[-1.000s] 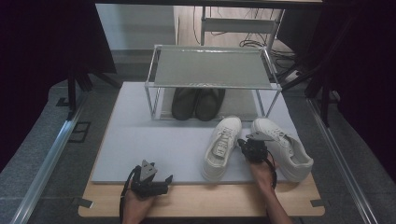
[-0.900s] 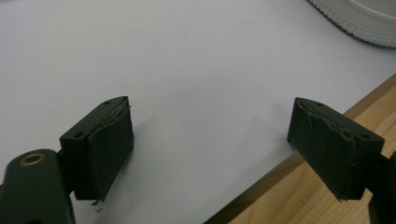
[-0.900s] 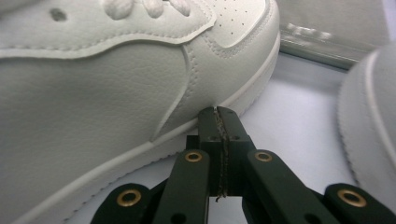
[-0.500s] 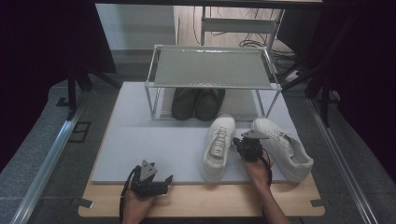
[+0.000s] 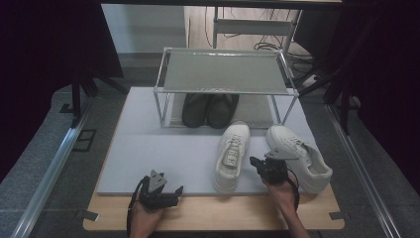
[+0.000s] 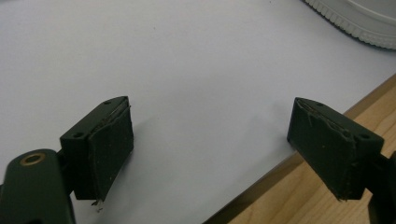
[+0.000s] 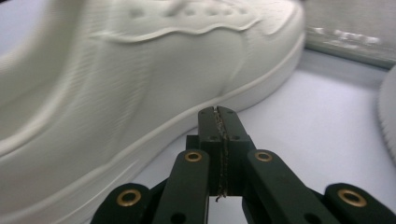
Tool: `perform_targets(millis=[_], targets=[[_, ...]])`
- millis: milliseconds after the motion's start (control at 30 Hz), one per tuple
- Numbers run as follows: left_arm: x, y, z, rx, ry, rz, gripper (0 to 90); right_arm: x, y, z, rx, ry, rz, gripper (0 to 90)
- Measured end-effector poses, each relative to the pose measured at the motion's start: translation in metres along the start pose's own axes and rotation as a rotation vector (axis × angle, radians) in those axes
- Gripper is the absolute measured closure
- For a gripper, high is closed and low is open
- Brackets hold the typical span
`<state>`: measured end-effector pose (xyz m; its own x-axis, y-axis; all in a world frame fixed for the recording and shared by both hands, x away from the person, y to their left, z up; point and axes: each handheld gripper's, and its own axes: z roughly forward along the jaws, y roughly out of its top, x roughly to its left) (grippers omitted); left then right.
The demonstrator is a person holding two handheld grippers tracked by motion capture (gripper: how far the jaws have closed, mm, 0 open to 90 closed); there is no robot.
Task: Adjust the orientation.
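Sitting at the near left, the left gripper (image 5: 171, 192) rests over the near edge of the grey mat (image 5: 148, 153), where the mat meets the wooden table (image 5: 223, 213). Its jaws are spread wide apart, with nothing between them (just bare mat in the left gripper view). Far back in the middle stands a metal rack (image 5: 225, 72), and a pair of dark shoes (image 5: 210, 109) sits under it. To the right, a white shoe (image 5: 232, 156) lies on the mat with its toe near the rack. The right gripper (image 5: 256, 163) is just beside it, in the gap before a second white shoe (image 5: 299, 156) at the far right. Its jaws are pressed together on nothing.
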<state>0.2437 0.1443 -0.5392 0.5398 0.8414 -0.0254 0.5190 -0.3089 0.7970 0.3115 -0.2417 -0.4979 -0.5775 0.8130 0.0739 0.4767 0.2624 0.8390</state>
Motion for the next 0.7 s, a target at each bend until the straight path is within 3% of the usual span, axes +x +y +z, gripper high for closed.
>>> perform_targets(millis=[333, 700], targets=[[0.0, 0.0, 0.0, 0.0, 0.001, -0.002, 14.3, 0.035, -0.019, -0.03, -0.011, 0.116, -0.05, 89.9], [0.0, 0.0, 0.0, -0.001, 0.002, -0.003, 14.3, 0.067, -0.025, -0.042, -0.026, 0.223, -0.087, 89.8]])
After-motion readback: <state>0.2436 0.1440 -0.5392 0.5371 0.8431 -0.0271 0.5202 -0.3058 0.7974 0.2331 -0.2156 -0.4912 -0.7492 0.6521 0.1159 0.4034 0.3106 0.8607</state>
